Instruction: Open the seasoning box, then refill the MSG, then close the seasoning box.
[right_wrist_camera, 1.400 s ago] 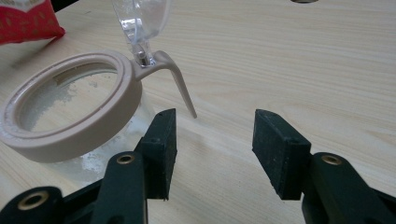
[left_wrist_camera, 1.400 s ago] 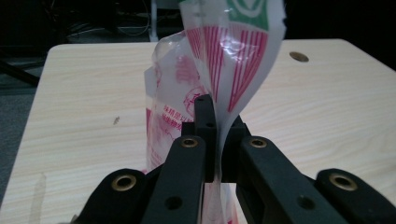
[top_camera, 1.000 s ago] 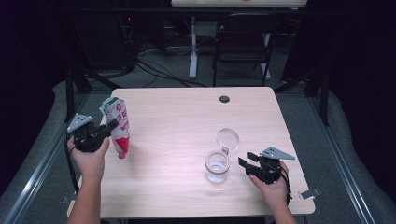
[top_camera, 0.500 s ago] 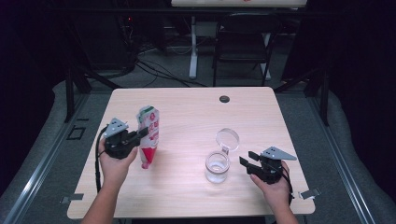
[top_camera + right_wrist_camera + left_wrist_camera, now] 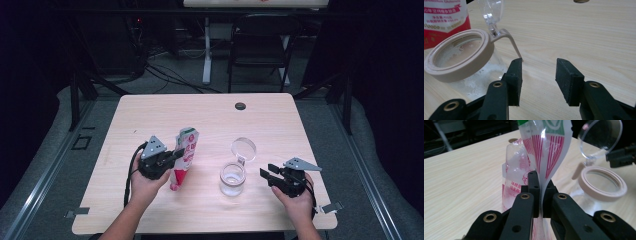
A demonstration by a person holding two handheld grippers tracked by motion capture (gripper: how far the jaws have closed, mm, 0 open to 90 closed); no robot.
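A red, white and green pouch stands upright left of a glass jar. My left gripper is shut on the pouch's upper side edge; in the left gripper view the jaws pinch the film with the left gripper close up. The jar has a beige rim, and its clear hinged lid stands open. Just right of the jar, my right gripper is open; its jaws have just been closing with nothing between them. The right gripper points toward the jar.
The light wooden table has a round cable hole near its far edge. A dark chair and cables stand behind the table. Bare tabletop lies ahead of both hands.
My left gripper has carried the pouch rightward from the table's left edge to beside the jar. The right hand has stayed in place.
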